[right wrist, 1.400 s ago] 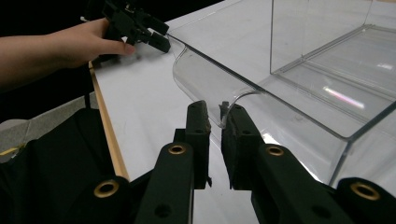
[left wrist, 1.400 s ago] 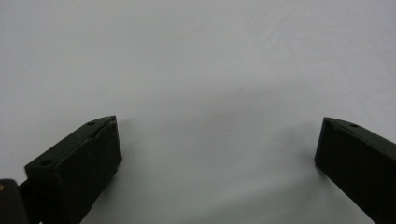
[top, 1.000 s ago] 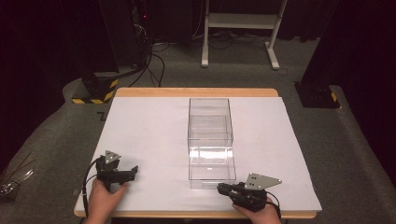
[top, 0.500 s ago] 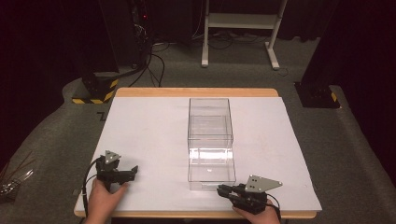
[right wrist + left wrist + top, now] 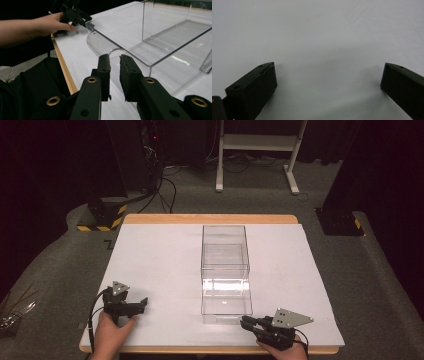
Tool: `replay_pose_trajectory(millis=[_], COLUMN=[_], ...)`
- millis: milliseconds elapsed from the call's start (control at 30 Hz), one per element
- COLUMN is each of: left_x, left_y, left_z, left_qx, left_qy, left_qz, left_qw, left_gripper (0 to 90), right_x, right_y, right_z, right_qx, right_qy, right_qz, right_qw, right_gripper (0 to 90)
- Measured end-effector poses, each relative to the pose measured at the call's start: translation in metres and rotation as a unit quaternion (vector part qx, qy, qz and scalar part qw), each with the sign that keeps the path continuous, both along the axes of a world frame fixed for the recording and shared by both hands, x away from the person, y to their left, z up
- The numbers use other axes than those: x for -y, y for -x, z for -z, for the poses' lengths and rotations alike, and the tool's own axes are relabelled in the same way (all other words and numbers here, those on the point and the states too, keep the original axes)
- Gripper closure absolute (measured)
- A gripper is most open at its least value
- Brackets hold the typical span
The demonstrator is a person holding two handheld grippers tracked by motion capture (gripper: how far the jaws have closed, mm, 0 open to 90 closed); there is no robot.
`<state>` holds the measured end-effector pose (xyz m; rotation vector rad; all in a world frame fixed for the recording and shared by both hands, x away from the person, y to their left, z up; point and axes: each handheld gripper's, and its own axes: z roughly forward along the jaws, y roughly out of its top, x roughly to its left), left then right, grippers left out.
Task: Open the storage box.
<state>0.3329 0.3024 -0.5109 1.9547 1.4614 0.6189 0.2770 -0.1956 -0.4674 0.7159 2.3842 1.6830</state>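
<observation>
A clear, rectangular, open-topped plastic bin (image 5: pixel 225 270) is standing at the middle of the white-covered surface (image 5: pixel 150 260), its long side running away from the person, and it is holding nothing. The left hand-held gripper (image 5: pixel 141 304) is resting low at the near left part of the surface, well apart from the bin, in the person's left hand (image 5: pixel 111 332). In the left gripper view its two black jaws are standing wide apart over bare white covering, so this hand-held gripper is released and is grasping nothing. The right hand-held gripper (image 5: pixel 244 321) is sitting at the near edge of the surface, just beside the bin's near right corner, with its tips pointing toward the bin wall. In the right gripper view its jaws are standing nearly together with a narrow gap, clenched on nothing, with the bin's rounded near edge (image 5: pixel 105 46) lying just beyond the fingertips (image 5: pixel 103 61).
</observation>
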Motion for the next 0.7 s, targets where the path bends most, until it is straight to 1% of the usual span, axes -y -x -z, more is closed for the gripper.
replay_pose_trajectory(millis=[133, 200, 467, 600, 700], left_x=[0.000, 0.000, 0.000, 0.000, 0.000], left_y=[0.000, 0.000, 0.000, 0.000, 0.000], left_z=[0.000, 0.000, 0.000, 0.000, 0.000], left_qx=[0.000, 0.000, 0.000, 0.000, 0.000], left_qy=[0.000, 0.000, 0.000, 0.000, 0.000], left_qz=[0.000, 0.000, 0.000, 0.000, 0.000], left_qw=[1.0000, 1.0000, 1.0000, 1.0000, 1.0000], left_gripper=[0.4, 0.4, 0.4, 0.4, 0.4], right_x=[0.005, 0.007, 0.009, 0.008, 0.009], right_y=[0.001, 0.001, -0.004, -0.008, -0.010], right_z=[-0.006, -0.009, -0.018, -0.021, -0.022], right_qx=[0.013, 0.019, 0.034, 0.039, 0.045], right_qy=[-0.012, -0.017, -0.041, -0.047, -0.047], right_qz=[0.004, 0.011, 0.029, 0.039, 0.049], right_qw=[0.9998, 0.9996, 0.9982, 0.9974, 0.9966], right_gripper=[79.3, 79.3, 77.7, 75.4, 75.0])
